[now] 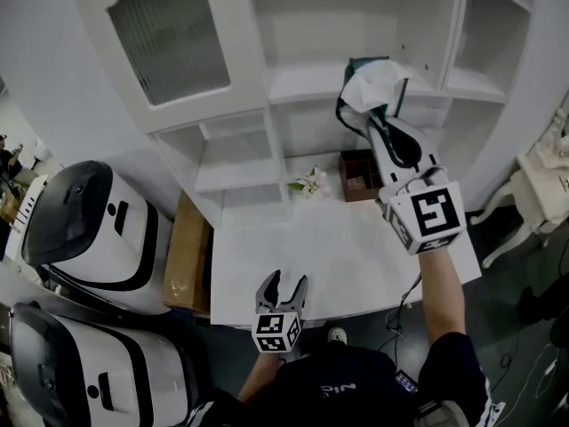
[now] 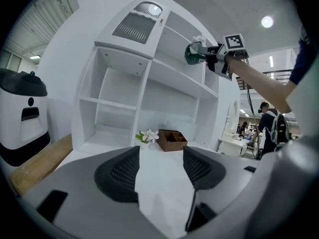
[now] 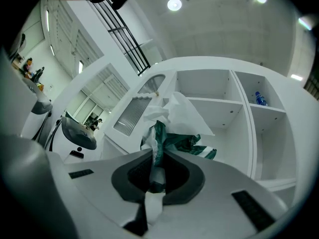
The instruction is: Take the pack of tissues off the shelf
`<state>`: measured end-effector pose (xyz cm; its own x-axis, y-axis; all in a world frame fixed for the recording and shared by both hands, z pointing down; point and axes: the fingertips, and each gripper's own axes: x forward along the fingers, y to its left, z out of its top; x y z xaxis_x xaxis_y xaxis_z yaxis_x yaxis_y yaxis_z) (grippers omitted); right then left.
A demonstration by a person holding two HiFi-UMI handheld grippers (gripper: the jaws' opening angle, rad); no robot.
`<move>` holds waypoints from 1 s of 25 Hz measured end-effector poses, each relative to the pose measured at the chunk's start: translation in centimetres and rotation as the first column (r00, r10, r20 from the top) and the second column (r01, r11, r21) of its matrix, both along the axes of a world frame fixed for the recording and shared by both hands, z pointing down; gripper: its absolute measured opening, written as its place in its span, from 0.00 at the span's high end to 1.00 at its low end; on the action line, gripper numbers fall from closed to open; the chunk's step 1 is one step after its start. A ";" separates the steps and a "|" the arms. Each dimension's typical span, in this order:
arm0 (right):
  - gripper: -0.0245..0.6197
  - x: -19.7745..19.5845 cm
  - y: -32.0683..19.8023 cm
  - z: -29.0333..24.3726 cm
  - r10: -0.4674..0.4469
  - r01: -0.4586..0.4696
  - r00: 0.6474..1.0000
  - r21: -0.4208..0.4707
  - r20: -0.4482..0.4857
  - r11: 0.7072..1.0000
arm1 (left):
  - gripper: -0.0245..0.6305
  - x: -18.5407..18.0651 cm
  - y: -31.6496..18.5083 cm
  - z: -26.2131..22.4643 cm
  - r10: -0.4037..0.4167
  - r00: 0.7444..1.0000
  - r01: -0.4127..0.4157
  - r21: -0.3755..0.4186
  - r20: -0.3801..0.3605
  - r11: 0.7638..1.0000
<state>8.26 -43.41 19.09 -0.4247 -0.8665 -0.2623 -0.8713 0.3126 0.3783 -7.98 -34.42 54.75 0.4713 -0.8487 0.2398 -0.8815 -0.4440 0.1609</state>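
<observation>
A green and white pack of tissues (image 1: 372,88) with a white tissue sticking out hangs in front of the upper shelf of the white cabinet (image 1: 302,83). My right gripper (image 1: 389,112) is shut on the pack's wrapper (image 3: 159,148), which is pinched flat between the jaws. The pack (image 2: 195,53) also shows high up in the left gripper view, off the shelf board. My left gripper (image 1: 283,286) stands open over the near edge of the white tabletop (image 1: 329,256), nothing between its fingers.
A brown wooden organiser box (image 1: 359,174) and a sprig of white flowers (image 1: 309,183) sit at the back of the tabletop. Two white and black machines (image 1: 84,221) and a cardboard box (image 1: 185,256) stand at the left. A blue bottle (image 3: 259,98) is on a right-hand shelf.
</observation>
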 end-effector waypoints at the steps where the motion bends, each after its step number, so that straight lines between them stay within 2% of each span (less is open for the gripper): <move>1: 0.94 0.0 0.5 0.2 0.000 0.000 1.000 0.000 0.003 1.000 | 0.54 0.0 0.1 0.0 0.007 1.000 -0.007 -0.002 0.001 1.000; 13: 0.93 -0.2 5.6 5.4 0.031 -0.030 0.999 -0.048 0.025 0.998 | 0.54 0.3 2.0 0.6 0.073 0.997 -0.073 -0.004 0.004 0.997; 17: 0.94 -1.1 7.3 6.6 0.036 -0.035 0.999 -0.034 0.024 0.999 | 0.54 0.3 2.7 0.9 0.092 0.996 -0.092 -0.010 0.004 0.996; 25: 0.93 -1.2 9.5 11.6 0.081 -0.076 0.995 -0.085 0.052 0.993 | 0.54 0.6 4.0 1.3 0.115 0.993 -0.115 -0.011 -0.010 0.993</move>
